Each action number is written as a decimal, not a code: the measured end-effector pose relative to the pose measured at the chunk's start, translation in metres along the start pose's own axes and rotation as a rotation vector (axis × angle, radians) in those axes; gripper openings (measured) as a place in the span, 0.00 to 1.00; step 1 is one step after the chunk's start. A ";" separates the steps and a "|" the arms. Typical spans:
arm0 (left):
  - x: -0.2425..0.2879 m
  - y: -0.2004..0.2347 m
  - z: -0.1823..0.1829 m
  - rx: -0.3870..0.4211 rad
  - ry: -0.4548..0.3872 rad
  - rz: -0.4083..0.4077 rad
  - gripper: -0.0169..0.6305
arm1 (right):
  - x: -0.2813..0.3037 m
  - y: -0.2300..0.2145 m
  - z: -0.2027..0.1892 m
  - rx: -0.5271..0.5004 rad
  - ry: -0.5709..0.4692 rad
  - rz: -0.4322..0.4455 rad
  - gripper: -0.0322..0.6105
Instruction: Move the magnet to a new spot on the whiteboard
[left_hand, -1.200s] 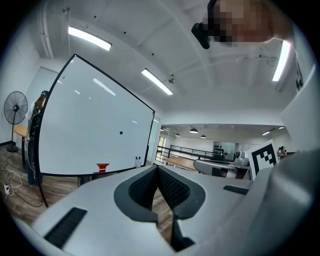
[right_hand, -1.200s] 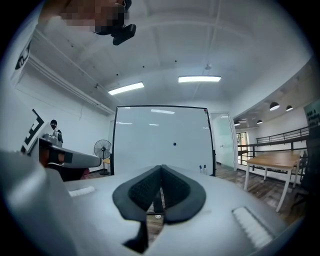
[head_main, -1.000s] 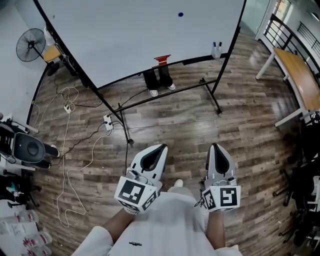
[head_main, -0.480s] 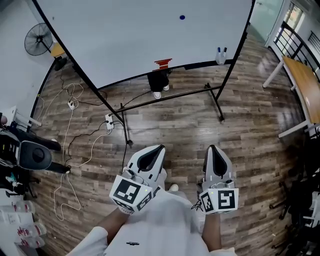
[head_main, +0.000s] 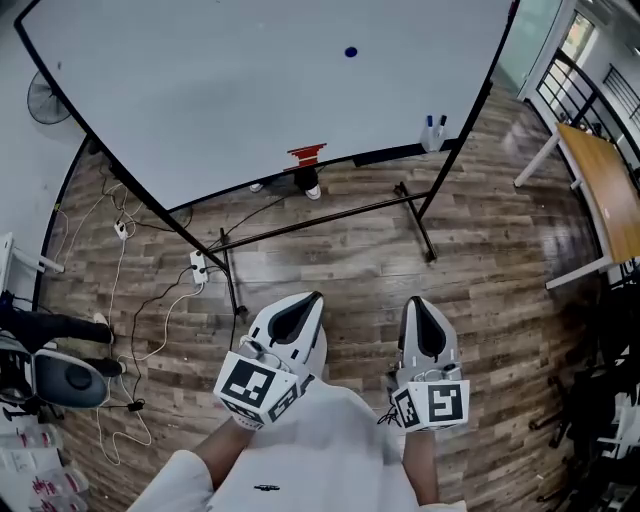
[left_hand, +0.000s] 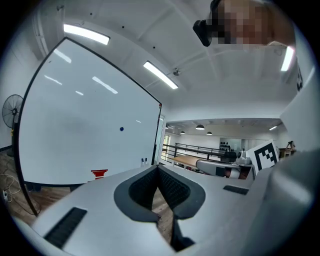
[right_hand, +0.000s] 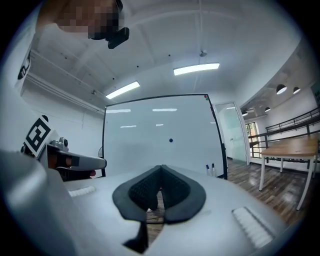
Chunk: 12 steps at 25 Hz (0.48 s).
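The small dark blue round magnet (head_main: 350, 52) is sitting on the upper part of the large white whiteboard (head_main: 230, 100), well apart from both grippers. The person is standing on the brown wooden plank floor (head_main: 330, 250) some way from the board and is holding both tools low, in front of the body. The left gripper (head_main: 312, 298) is pointing toward the board with its jaws pressed together, and nothing is lying between them. The right gripper (head_main: 415, 301) is staying beside it, also clenched and empty. A red rectangular object (head_main: 307, 154) is resting at the lower edge of the board, below the magnet. Two markers with blue caps (head_main: 434, 123) are standing near the board's lower right corner.
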<state>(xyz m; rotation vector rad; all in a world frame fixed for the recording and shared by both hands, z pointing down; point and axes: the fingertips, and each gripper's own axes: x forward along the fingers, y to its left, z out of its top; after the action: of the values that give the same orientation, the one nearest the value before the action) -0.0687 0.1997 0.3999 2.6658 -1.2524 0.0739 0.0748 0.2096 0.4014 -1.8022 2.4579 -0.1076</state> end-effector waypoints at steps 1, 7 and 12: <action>0.014 0.012 0.003 -0.003 0.001 -0.001 0.04 | 0.017 -0.005 0.000 0.001 0.003 -0.002 0.04; 0.089 0.085 0.041 -0.020 -0.012 -0.009 0.04 | 0.130 -0.022 0.014 -0.018 0.025 0.007 0.04; 0.143 0.148 0.066 -0.028 -0.016 -0.009 0.04 | 0.214 -0.038 0.026 -0.041 0.025 -0.005 0.04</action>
<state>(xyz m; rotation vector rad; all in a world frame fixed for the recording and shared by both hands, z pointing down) -0.0928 -0.0136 0.3764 2.6535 -1.2367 0.0337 0.0493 -0.0062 0.3727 -1.8347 2.4900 -0.0805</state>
